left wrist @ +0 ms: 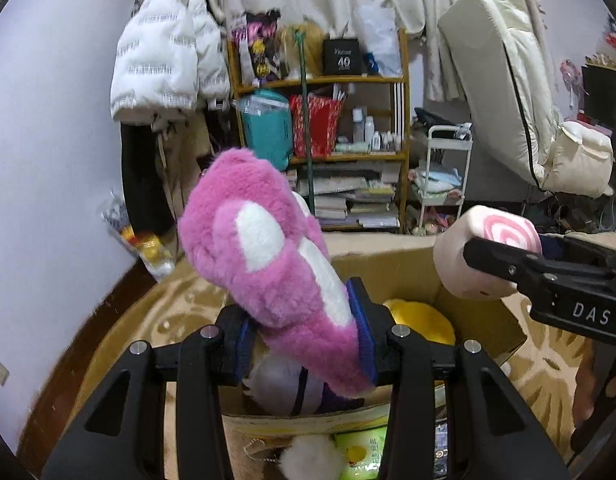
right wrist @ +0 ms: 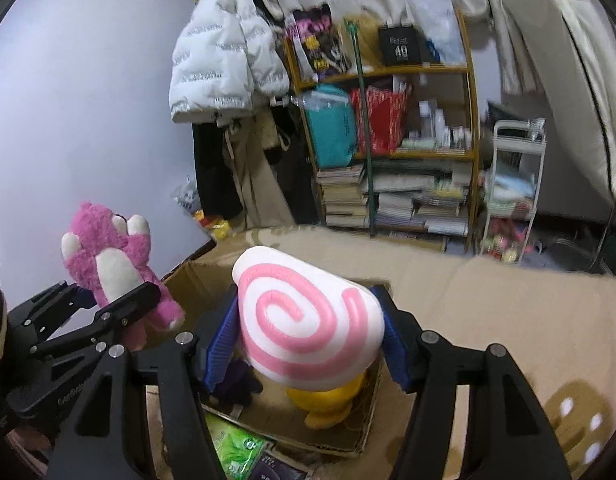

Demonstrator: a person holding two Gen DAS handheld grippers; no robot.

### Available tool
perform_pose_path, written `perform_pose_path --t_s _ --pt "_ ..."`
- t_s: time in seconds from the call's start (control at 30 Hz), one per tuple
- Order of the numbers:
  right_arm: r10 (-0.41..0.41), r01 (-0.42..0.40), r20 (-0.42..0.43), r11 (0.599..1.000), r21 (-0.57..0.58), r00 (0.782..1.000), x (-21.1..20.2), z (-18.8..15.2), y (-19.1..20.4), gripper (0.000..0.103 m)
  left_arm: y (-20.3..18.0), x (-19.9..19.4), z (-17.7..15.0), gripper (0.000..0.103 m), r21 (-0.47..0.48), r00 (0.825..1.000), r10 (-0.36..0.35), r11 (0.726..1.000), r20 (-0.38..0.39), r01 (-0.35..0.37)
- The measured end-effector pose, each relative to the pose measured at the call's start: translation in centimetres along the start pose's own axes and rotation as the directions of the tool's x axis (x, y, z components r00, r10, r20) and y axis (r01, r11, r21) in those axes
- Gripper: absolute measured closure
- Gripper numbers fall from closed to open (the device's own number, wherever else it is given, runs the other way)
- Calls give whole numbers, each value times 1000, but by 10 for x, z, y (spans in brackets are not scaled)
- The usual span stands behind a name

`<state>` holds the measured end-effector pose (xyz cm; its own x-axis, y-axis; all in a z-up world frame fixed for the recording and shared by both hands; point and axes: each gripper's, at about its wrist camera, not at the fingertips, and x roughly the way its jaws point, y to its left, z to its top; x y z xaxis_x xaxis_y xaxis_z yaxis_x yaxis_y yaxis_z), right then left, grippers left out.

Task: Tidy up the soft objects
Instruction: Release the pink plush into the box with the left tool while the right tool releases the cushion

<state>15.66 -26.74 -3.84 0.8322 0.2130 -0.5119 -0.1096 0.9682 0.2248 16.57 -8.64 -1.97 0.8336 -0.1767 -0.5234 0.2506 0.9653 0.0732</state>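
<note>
In the left wrist view, a pink plush bear (left wrist: 268,248) with white patches is pinched by the jaws of the left gripper (left wrist: 304,340), near the middle of the frame. The bear is held up over an open cardboard box (left wrist: 392,264). At the right edge of that frame, a white pillow with a pink swirl (left wrist: 488,256) is squeezed by the right gripper (left wrist: 504,264). In the right wrist view, the swirl pillow (right wrist: 308,316) is seen in the middle, with a blue pad (right wrist: 220,344) pressed on each side by the jaws of the right gripper (right wrist: 308,340). The pink bear (right wrist: 112,264) is seen at the left of that frame, held in the left gripper (right wrist: 116,300). Down in the box (right wrist: 488,300), a yellow plush toy (right wrist: 328,400) and something dark purple (right wrist: 236,384) are seen. A wooden shelf (right wrist: 388,148) full of books and bags is seen at the back, and a white puffy jacket (right wrist: 224,52) is hung in the upper left.
</note>
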Motion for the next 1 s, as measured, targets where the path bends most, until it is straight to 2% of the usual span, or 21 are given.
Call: perform_pose_path --t_s 0.23,0.47,0.57,0.63,0.77,0.93,1.0 --pt "23 -22 -59 1000 9 998 12 -12 2 32 4 18 -14 61 -11 998 20 1000 -66 -21" --pt "21 -21 -92 1000 1 996 14 -16 6 28 1 12 -23 60 19 995 44 999 -92 -42" --pt "33 -33 -101 999 10 994 14 -16 7 26 2 4 -24 52 21 994 48 999 -94 -46" --pt "37 -37 -103 999 3 994 12 -16 8 25 3 -3 -24 50 15 995 46 999 -83 -45" --pt "27 -28 -75 1000 -12 997 5 -13 11 9 11 -13 -24 40 -15 994 56 998 -89 -58" --pt "24 -25 -64 1000 -12 998 -3 -10 13 9 25 -19 -26 32 -49 989 80 995 -127 -87" --pt "16 -17 -61 1000 -13 998 -10 -11 14 9 28 -23 -27 19 -54 988 83 994 -129 -90"
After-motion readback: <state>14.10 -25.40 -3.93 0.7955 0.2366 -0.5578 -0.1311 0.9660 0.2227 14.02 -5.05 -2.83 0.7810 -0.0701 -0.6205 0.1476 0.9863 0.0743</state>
